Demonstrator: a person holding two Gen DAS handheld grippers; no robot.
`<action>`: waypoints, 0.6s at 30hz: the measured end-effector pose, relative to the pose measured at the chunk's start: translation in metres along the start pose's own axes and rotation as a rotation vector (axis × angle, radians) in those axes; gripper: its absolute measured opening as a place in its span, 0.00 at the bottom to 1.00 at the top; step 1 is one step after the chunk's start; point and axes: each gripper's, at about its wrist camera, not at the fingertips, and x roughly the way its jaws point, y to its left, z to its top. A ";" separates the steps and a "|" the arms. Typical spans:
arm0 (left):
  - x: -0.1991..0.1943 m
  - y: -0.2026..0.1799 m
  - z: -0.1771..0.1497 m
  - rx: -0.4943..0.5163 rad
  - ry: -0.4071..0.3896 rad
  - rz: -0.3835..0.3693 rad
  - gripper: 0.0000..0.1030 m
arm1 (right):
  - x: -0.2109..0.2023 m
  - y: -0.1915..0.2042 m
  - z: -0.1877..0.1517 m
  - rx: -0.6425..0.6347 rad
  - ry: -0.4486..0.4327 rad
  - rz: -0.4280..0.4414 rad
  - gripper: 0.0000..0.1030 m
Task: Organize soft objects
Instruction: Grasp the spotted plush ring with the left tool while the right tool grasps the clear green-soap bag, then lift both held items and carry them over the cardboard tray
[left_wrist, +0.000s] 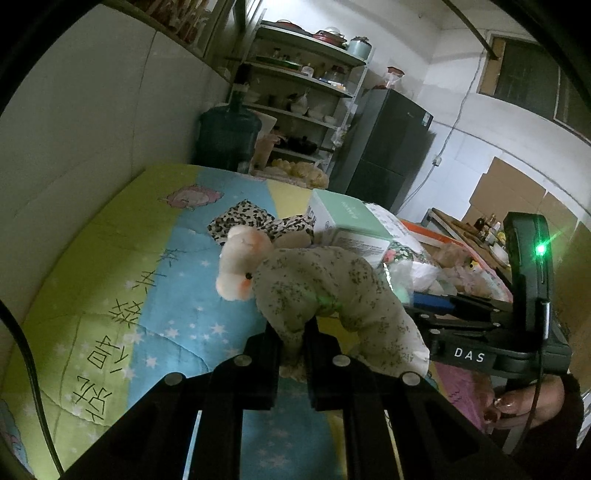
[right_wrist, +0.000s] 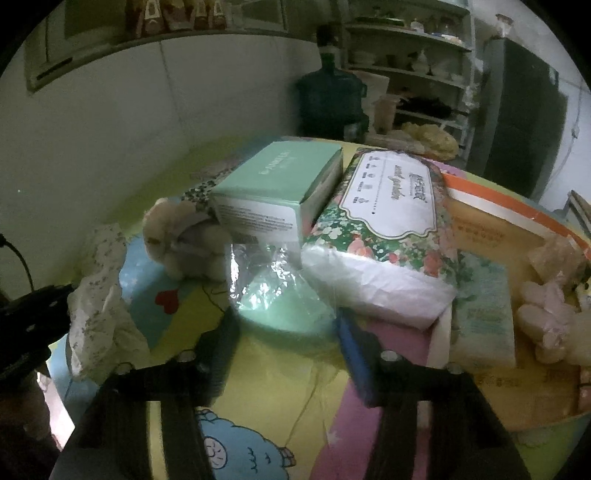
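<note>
My left gripper (left_wrist: 293, 343) is shut on a plush toy (left_wrist: 317, 291) with a speckled grey body and a white head with orange cheeks, and holds it above the quilt. In the right wrist view the same toy's speckled body (right_wrist: 99, 295) hangs at the left edge. My right gripper (right_wrist: 286, 325) points down at a clear plastic bag (right_wrist: 280, 291) with something mint-green inside. The bag lies on the quilt between the open fingers, whose tips sit at its edges. The right gripper's body (left_wrist: 480, 332) shows in the left wrist view, held by a hand (left_wrist: 532, 402).
Behind the bag lie a beige plush (right_wrist: 181, 236), a mint-green box (right_wrist: 280, 181) and a floral tissue pack (right_wrist: 384, 221). A small tissue pack (right_wrist: 484, 314) and pink plush (right_wrist: 546, 317) sit in an orange-rimmed box (right_wrist: 517, 206). A leopard-print cloth (left_wrist: 240, 221) lies farther back on the quilt (left_wrist: 110, 295).
</note>
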 end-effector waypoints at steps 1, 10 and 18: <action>0.000 0.001 -0.001 -0.002 0.000 0.001 0.11 | 0.000 -0.001 0.000 0.000 -0.001 -0.001 0.52; 0.000 0.005 0.003 -0.025 -0.014 0.010 0.11 | -0.014 0.006 0.001 -0.024 -0.034 0.022 0.50; -0.003 -0.007 0.028 -0.001 -0.063 0.021 0.11 | -0.045 0.009 0.017 -0.040 -0.121 0.044 0.50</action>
